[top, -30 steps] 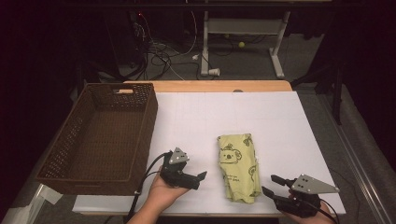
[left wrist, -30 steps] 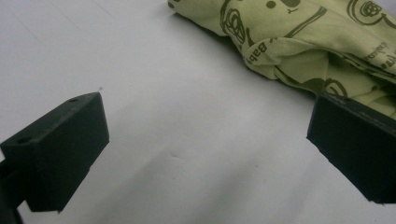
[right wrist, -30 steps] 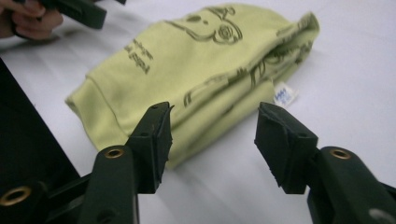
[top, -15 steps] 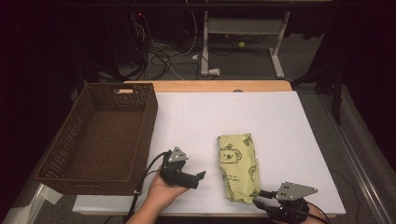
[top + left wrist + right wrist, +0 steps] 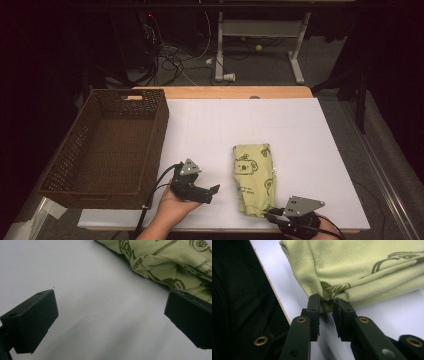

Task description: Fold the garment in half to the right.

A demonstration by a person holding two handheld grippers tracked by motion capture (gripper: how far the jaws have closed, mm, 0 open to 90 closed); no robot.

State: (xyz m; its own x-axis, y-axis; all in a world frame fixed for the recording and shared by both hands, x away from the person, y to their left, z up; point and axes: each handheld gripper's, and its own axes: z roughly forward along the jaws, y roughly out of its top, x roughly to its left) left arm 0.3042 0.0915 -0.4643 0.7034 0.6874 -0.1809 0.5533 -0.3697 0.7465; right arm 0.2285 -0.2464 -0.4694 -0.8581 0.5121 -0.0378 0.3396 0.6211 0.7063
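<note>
Pinching the near corner of a folded green cloth (image 5: 254, 179) at lower centre of the white table (image 5: 300, 135), the right gripper (image 5: 272, 216) has just been closing; left of it, the left gripper (image 5: 212, 192) rests wide open, holding nothing.

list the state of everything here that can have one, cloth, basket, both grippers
green cloth: folded, lying flat on the white table, near corner between the right gripper's fingers
brown basket: upright at the table's left edge, empty
left gripper: open, nothing between its fingers, resting beside the cloth
right gripper: fingers have just been closing, now pinching the cloth's near corner
</note>
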